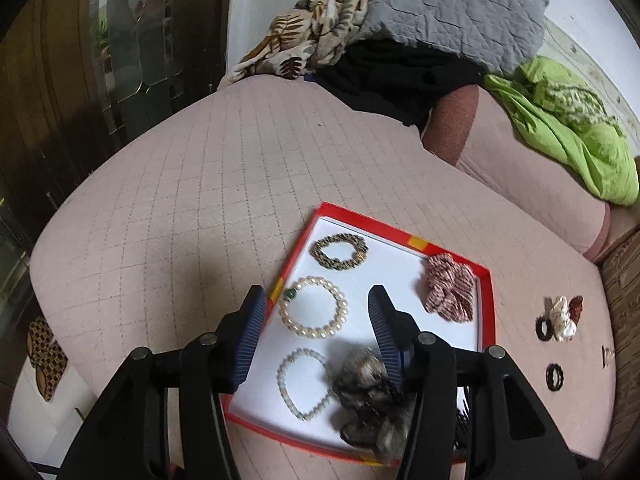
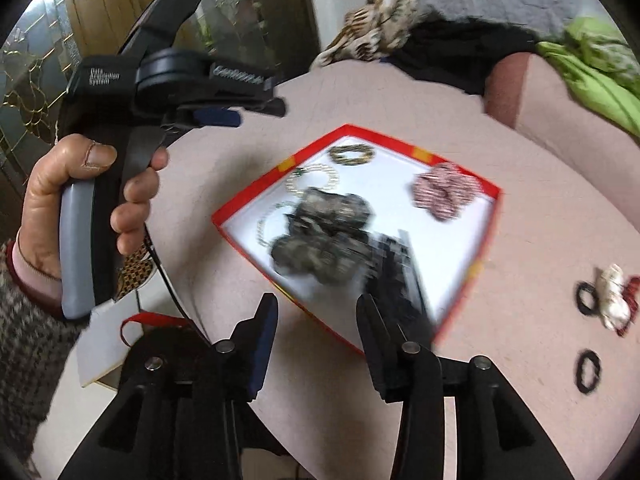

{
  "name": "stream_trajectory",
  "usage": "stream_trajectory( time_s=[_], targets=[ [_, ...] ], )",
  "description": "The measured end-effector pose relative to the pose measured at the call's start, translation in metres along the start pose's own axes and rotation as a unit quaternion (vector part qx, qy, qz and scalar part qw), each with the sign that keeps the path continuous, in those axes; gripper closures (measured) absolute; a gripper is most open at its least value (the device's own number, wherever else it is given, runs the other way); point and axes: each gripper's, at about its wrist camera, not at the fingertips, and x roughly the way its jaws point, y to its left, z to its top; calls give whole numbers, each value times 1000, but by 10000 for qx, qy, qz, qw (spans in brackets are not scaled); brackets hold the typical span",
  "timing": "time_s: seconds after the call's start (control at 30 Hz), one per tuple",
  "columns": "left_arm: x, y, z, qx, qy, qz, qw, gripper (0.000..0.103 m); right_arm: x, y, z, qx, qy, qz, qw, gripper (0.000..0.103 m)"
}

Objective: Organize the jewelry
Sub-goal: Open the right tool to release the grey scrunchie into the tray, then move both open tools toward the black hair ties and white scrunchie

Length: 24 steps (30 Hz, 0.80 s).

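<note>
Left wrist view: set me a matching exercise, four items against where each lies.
Items:
1. gold chain bracelet
2. pearl bracelet
3. striped scrunchie
4. black hair tie

Places:
A. on the quilt, outside the tray
B. tray's far corner
C. tray's right edge
D. middle of the tray's left side

Pairs: 1-B, 2-D, 3-C, 4-A

left gripper [image 2: 224,96], seemingly "Data Acquisition System"
</note>
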Motion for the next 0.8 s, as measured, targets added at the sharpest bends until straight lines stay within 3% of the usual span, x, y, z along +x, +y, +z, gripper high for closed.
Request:
stream_trajectory(
  time_s=[0.33,0.8],
  targets=[
    [-26,-93,-22,843,-95,-270,9960,42,-70,-96,-52,1267,-342,-667,9891,56],
    [-27,-236,-79,1701,348,-793,9816,42,-125,-195,-136,2711,-538,-1374,9512,54]
  ],
)
